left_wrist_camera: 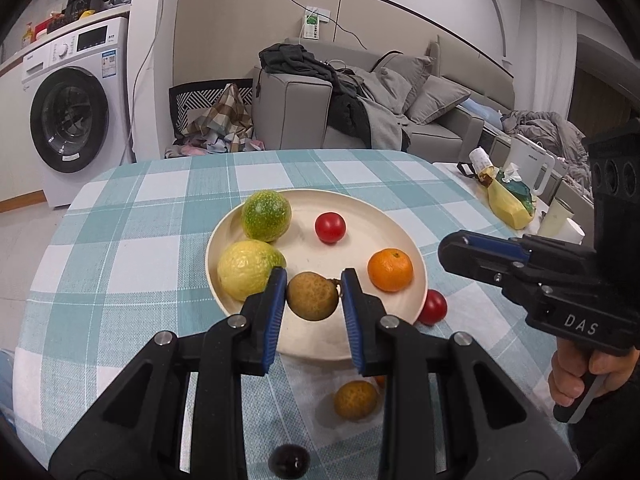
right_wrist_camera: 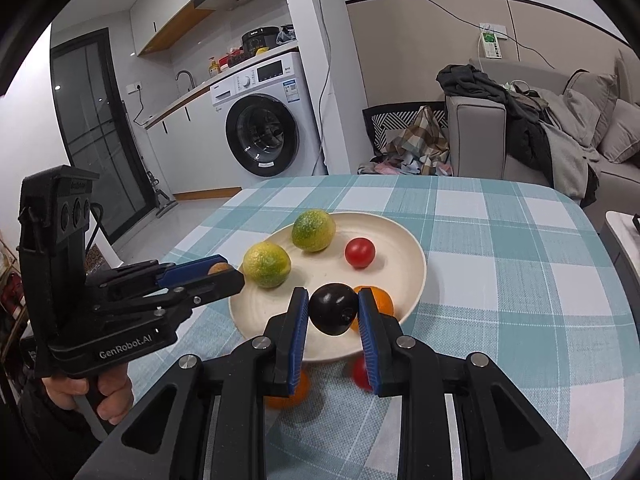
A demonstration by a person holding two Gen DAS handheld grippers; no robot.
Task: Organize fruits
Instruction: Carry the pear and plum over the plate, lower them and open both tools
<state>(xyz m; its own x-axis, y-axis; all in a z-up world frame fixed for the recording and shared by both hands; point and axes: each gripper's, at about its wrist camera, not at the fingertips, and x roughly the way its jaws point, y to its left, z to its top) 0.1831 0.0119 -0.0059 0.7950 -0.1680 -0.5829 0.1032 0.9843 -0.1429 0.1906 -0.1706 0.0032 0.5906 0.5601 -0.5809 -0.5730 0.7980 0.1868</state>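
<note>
A cream plate [left_wrist_camera: 360, 216] [right_wrist_camera: 404, 244] sits on the checked table and holds two yellow-green citrus fruits [left_wrist_camera: 267, 215] [left_wrist_camera: 246, 274], a red tomato [left_wrist_camera: 330, 227] [right_wrist_camera: 360, 253] and an orange [left_wrist_camera: 390, 270] [right_wrist_camera: 380, 300]. My left gripper [left_wrist_camera: 313, 296] is shut on a brown longan [left_wrist_camera: 312, 296] above the plate's near rim; it also shows in the right wrist view [right_wrist_camera: 220, 270]. My right gripper [right_wrist_camera: 334, 314] is shut on a dark plum [right_wrist_camera: 334, 314] above the plate's near edge; it shows side-on in the left wrist view [left_wrist_camera: 452, 252].
On the cloth near the plate lie another longan [left_wrist_camera: 356, 399], a red tomato [left_wrist_camera: 434, 307] [right_wrist_camera: 360, 372], an orange [right_wrist_camera: 296, 394] and a dark fruit [left_wrist_camera: 289, 460]. A side table with a kettle [left_wrist_camera: 528, 168] stands to the right. A washing machine [right_wrist_camera: 264, 120] and a sofa [left_wrist_camera: 400, 96] stand beyond.
</note>
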